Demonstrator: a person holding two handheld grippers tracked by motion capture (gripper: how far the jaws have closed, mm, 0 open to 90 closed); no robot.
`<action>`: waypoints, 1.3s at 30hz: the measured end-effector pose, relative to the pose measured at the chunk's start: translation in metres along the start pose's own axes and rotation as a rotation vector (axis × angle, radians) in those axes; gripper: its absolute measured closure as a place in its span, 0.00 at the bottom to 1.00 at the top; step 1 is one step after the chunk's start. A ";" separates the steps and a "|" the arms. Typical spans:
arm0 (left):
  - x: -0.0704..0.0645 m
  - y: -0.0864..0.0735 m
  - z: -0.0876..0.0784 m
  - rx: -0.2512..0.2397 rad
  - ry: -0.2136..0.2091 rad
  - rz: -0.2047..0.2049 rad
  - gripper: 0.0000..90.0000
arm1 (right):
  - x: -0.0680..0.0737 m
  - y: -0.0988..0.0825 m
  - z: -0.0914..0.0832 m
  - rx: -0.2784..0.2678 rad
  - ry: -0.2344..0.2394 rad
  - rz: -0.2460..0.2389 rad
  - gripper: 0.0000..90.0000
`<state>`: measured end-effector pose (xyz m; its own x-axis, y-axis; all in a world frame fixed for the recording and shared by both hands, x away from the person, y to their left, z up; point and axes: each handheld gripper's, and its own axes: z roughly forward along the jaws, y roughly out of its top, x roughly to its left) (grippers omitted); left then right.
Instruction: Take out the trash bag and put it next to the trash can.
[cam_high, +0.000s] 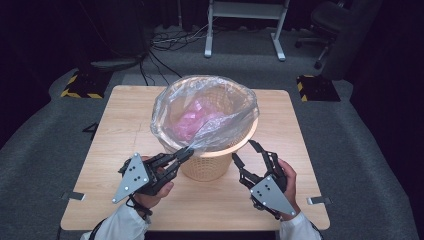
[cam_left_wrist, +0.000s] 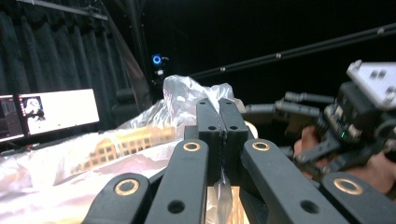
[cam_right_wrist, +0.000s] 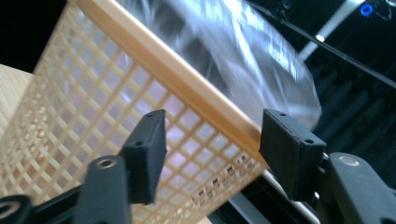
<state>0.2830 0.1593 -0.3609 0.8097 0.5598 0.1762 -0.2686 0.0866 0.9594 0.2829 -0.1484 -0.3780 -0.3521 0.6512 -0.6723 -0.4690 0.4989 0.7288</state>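
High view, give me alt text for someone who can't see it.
The left claw pinches the edge of a clear plastic bag lining a woven basket on a wooden table. The right claw stands open beside the basket. Something pink lies inside the bag.

A pale wooden surface (cam_high: 125, 120) stands on grey carpet (cam_high: 45, 135). At twelve o'clock stands a white frame (cam_high: 245, 25), at one o'clock an office chair (cam_high: 332, 22). Black curtains (cam_left_wrist: 60, 60) and a lit monitor (cam_left_wrist: 58, 109) ring the dark room.
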 end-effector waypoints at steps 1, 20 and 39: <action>0.000 -0.001 0.000 -0.001 -0.001 -0.004 0.99 | 0.000 0.002 0.000 -0.009 0.005 -0.007 0.45; -0.003 0.007 -0.007 0.007 0.002 0.072 0.99 | 0.002 0.021 0.006 0.031 0.001 -0.151 0.72; 0.046 -0.020 -0.057 0.114 0.133 0.016 0.99 | -0.016 0.002 0.004 0.057 -0.046 -0.134 0.74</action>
<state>0.2961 0.2308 -0.3849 0.7274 0.6653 0.1683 -0.2141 -0.0130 0.9767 0.2912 -0.1557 -0.3654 -0.2510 0.6013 -0.7586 -0.4622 0.6141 0.6397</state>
